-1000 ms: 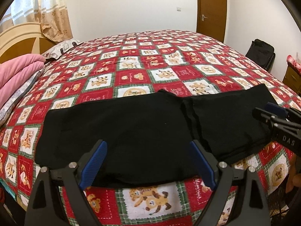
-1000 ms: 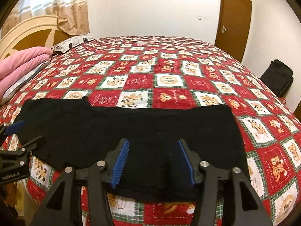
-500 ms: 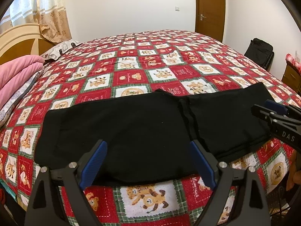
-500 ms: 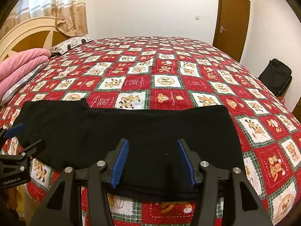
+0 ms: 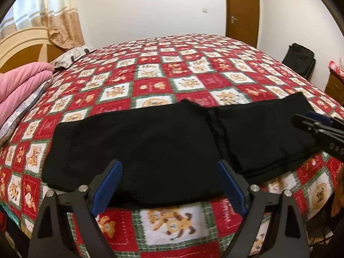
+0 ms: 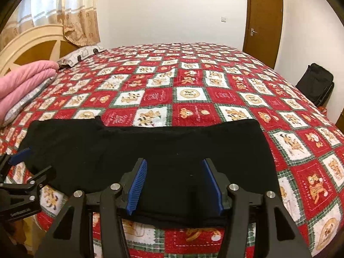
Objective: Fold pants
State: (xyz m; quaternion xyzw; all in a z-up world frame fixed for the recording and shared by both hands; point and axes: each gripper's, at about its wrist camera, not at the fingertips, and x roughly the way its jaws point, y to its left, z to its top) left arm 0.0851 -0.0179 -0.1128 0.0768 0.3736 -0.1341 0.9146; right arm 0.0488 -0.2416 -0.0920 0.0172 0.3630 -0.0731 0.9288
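A: Pants (image 5: 150, 146) lay flat and black along the near edge of the bed (image 5: 193, 68), on the red checked quilt (image 6: 193, 99), already doubled so that one leg sat on the other. The waist end was toward the pink blanket (image 5: 19, 86), the cuffs toward the right.

B: And the two tools?

A: The left gripper (image 5: 169, 185) hung just over the near hem with its jaws wide apart and nothing between them. The right gripper (image 6: 175, 185) did the same nearer the cuff end, jaws apart too, a little narrower, empty. Neither one touched the cloth, as far as I could tell.

B: So what might have gone wrong from there?

A: Mostly the pick-up, I thought. The cloth was two layers at least, and a shallow bite at the hem could have caught only the top one. Lift that and the legs peel apart, and the fold is lost.

B: Anything else?

A: The near edge lay close to where the quilt dropped off the bed. A pull toward the person might have dragged the whole piece over the side. The quilt looked soft as well, so jaws pressed down hard could have pinched it along with the pants. And if one side had risen ahead of the other, the crease would have run crooked.
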